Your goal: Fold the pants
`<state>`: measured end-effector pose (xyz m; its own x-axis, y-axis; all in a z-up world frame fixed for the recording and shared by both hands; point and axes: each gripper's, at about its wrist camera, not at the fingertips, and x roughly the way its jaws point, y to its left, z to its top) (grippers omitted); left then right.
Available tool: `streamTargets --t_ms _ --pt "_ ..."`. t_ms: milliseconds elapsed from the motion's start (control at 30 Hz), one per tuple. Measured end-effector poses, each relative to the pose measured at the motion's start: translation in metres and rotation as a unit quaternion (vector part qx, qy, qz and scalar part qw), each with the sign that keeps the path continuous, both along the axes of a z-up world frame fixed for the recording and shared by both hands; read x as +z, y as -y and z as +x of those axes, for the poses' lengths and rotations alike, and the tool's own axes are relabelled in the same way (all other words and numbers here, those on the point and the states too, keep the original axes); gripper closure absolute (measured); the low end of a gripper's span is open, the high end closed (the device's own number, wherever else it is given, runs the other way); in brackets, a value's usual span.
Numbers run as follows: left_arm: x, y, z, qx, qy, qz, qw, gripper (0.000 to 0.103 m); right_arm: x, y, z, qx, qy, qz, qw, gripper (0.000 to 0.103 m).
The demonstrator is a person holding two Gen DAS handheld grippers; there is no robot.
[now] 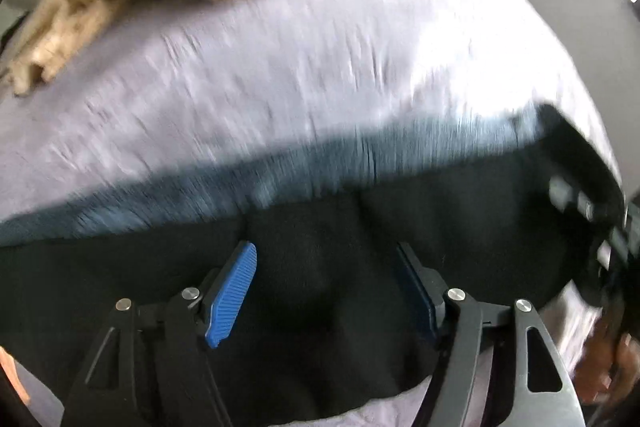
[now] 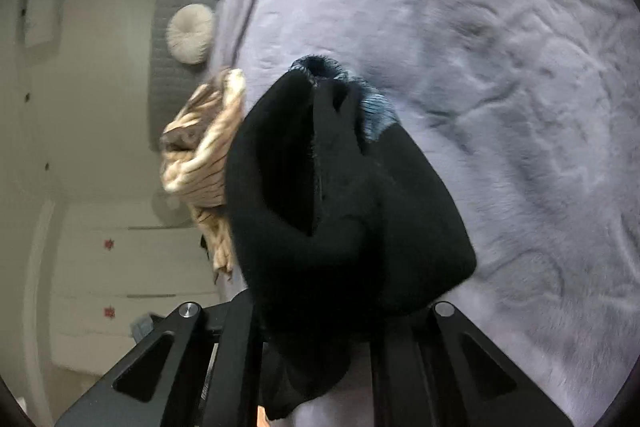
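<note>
The black pants [image 1: 320, 267] lie on a bed covered by a lavender bedspread [image 1: 280, 75], and both views are soft with motion blur. In the left wrist view the left hand-held gripper [image 1: 326, 291] hangs just over the dark cloth with its blue pads [image 1: 232, 295] spread wide and nothing between them, so it is released. The pants form a band running across that view from left to right, with a blue-grey inner face [image 1: 280, 171] showing along the far edge; that long axis lies crosswise to the fingers, and the nearest cloth is directly ahead of and beneath them. In the right wrist view the right hand-held gripper [image 2: 320, 323] has a thick bunch of the black pants [image 2: 340, 195] rising from between its linkage arms; the fingertips are buried in the fabric, but the cloth looks gathered and lifted off the bedspread [image 2: 500, 67], so I judge it clenched on the pants. The bunch points away from that gripper along its fingers, the blue-grey lining [image 2: 376, 111] showing at the far tip. A tan striped knitted blanket [image 2: 204, 147] lies at the bed's edge, just beside the lifted cloth. As I read it, the left gripper is the nearer free one to the flat band, and any next grasp turns on closing across that edge.
</note>
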<state>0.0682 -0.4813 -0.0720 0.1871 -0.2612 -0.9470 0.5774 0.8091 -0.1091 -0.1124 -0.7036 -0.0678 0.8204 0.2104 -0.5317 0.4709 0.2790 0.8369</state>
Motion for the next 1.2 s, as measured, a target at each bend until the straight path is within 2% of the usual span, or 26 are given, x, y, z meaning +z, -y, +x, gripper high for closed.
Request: streamTargets --t_ms 100,200,267,333,433,633,833,867,900,967,1033,1100,1200 --pt "0.001 0.01 0.012 -0.005 0.03 0.002 0.9995 0.031 0.015 -0.007 0.0 0.016 0.029 -0.005 0.999 0.091" --pt "-0.046 0.022 0.019 -0.013 -0.004 0.035 0.9993 0.03 0.025 -0.014 0.004 0.029 0.039 -0.017 0.999 0.09" --pt "-0.054 0.023 0.018 -0.014 0.018 0.035 0.9991 0.03 0.028 -0.021 0.014 0.047 0.027 -0.031 0.998 0.091" --pt "-0.052 0.024 0.021 -0.017 0.02 0.039 0.9989 0.03 0.035 -0.025 0.019 0.053 0.026 -0.043 0.997 0.091" --pt "-0.043 0.018 0.032 -0.017 -0.003 0.026 0.9995 0.029 0.05 -0.033 0.026 0.06 0.016 -0.07 0.996 0.091" --pt "-0.014 -0.024 0.058 -0.006 -0.001 0.01 0.9999 0.029 0.094 -0.064 0.042 0.093 -0.015 -0.142 0.985 0.09" --pt "0.004 -0.1 0.074 0.018 0.002 0.007 0.9998 0.028 0.129 -0.133 0.079 0.138 -0.06 -0.248 0.957 0.088" --pt "0.005 -0.115 0.077 0.021 0.004 0.01 0.9997 0.021 0.131 -0.146 0.087 0.146 -0.067 -0.263 0.951 0.087" --pt "0.005 -0.133 0.078 0.026 0.008 0.011 0.9996 0.018 0.131 -0.16 0.086 0.152 -0.071 -0.275 0.947 0.086" --pt "0.009 -0.153 0.078 0.032 0.013 0.015 0.9993 0.018 0.129 -0.192 0.102 0.171 -0.084 -0.304 0.933 0.083" --pt "0.009 -0.182 0.08 0.043 0.015 0.023 0.9987 0.018 0.12 -0.227 0.12 0.196 -0.101 -0.332 0.917 0.08" --pt "0.007 -0.213 0.082 0.061 0.015 0.034 0.9974 0.018 0.1 -0.267 0.133 0.225 -0.126 -0.361 0.896 0.076" --pt "0.001 -0.256 0.092 0.096 0.009 0.049 0.9942 0.018 0.049 -0.321 0.16 0.266 -0.182 -0.394 0.861 0.071"
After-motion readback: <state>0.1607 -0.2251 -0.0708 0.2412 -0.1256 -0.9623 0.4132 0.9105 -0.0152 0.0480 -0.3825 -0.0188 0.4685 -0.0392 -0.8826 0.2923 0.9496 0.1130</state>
